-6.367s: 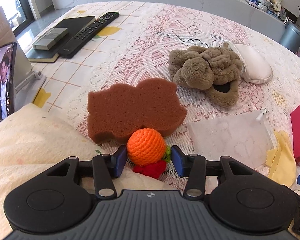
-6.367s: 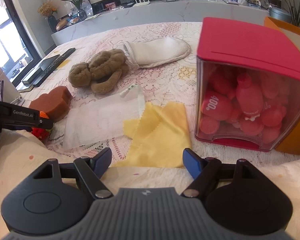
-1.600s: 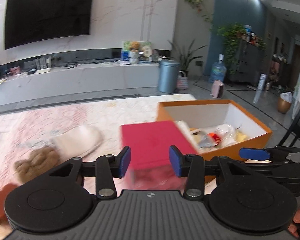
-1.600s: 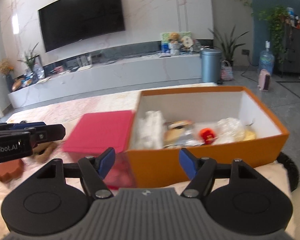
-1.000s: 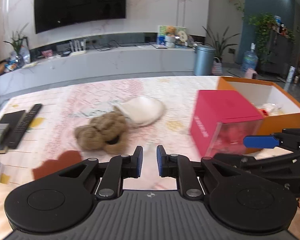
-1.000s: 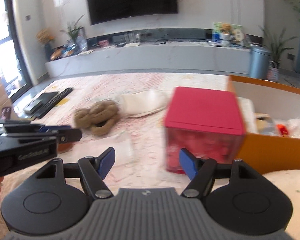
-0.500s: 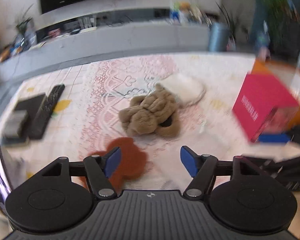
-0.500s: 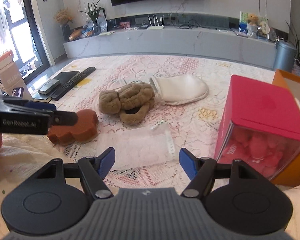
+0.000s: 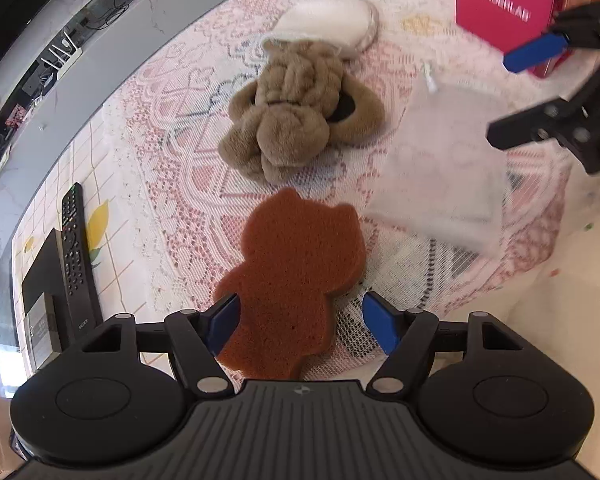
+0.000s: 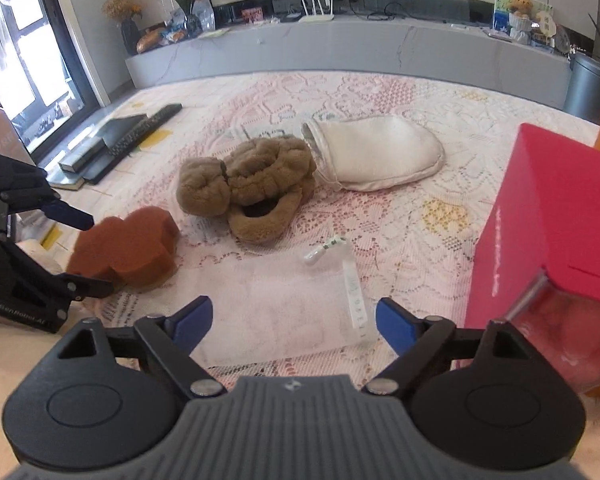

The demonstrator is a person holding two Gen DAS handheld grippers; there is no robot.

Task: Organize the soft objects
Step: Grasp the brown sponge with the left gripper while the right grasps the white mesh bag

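The left claw point(image 9: 300, 324) hangs wide open over the near end of a brown sponge point(image 9: 294, 280) lying flat on the lace-covered counter point(image 9: 172, 128) — its blue pads flank the sponge, and contact cannot be judged. The right claw point(image 10: 290, 322) is also open and empty, above a clear pouch point(image 10: 284, 304). Beyond sit a tan plush point(image 10: 252, 188), a white mitt point(image 10: 376, 160) touching it, and a red box point(image 10: 552, 220) at right.

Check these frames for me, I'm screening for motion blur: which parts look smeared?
Left wrist view: the mesh pouch and right gripper look smeared, while the brown sponge stays crisp. Right wrist view: mostly sharp, with fisheye bending at the edges.
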